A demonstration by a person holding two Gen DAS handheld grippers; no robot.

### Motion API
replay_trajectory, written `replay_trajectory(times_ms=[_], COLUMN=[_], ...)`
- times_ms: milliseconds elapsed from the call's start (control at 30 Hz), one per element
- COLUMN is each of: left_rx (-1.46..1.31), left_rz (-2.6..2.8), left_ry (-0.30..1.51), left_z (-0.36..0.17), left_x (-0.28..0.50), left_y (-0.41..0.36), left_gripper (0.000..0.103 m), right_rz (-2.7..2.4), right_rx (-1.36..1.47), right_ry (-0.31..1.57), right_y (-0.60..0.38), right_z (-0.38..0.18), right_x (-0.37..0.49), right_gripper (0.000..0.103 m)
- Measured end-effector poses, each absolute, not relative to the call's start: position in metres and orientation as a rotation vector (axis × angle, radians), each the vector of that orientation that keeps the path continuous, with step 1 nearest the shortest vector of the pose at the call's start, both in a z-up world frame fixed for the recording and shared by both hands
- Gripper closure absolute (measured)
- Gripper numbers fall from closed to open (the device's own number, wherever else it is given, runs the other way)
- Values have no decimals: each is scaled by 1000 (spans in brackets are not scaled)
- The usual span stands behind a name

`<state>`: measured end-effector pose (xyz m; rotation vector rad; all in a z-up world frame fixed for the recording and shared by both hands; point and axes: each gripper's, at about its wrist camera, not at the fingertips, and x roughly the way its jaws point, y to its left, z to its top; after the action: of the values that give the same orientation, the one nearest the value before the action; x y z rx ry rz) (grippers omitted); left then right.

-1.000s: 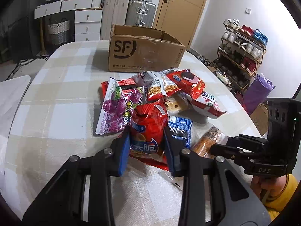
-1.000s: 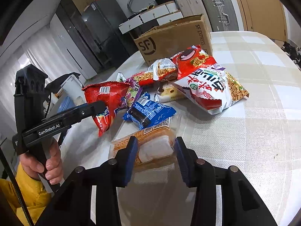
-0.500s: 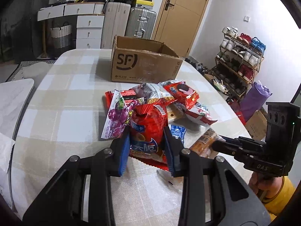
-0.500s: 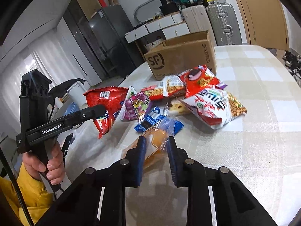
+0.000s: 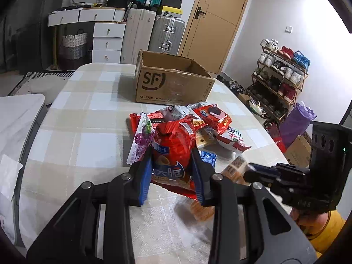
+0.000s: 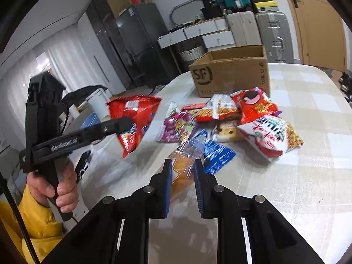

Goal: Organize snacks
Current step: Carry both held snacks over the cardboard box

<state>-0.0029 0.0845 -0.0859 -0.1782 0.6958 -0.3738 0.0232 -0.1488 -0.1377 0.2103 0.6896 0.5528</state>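
Note:
My left gripper (image 5: 171,169) is shut on a red chip bag (image 5: 173,149) and holds it above the table; it also shows in the right wrist view (image 6: 134,118). My right gripper (image 6: 182,176) is shut on a clear-wrapped orange pastry packet (image 6: 183,165), lifted off the table; the packet shows at lower right in the left wrist view (image 5: 233,169). A pile of snack packets (image 6: 231,118) lies in the middle of the checked table (image 6: 308,176). An open SF cardboard box (image 5: 171,83) stands behind the pile.
A white chair or side surface (image 5: 17,118) is at the table's left. Suitcases and drawers (image 5: 132,33) stand against the far wall, a shoe rack (image 5: 279,77) at the right. A purple bag (image 5: 294,121) sits on the floor.
My right gripper closed on the pastry packet and lifted it off the table. My left gripper rose and drew back with the red chip bag.

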Motion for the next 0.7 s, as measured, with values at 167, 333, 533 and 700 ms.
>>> replay_trajectory(times_ms=[167, 333, 533, 700], left_rx=[-181, -174, -172, -152], left_rz=[-373, -388, -407, -422], left_ry=[678, 665, 648, 618], left_z=[-79, -71, -51, -22], left_x=[-5, -6, -5, 6], left_y=[88, 82, 79, 76], left_gripper=[73, 73, 73, 73], right_rz=[557, 550, 546, 540], right_rx=[299, 307, 276, 267], right_ry=[664, 643, 592, 518], right_y=[-167, -175, -181, -195], right_z=[-127, -112, -81, -34], right_x=[26, 29, 35, 52], right_gripper=[88, 88, 88, 88])
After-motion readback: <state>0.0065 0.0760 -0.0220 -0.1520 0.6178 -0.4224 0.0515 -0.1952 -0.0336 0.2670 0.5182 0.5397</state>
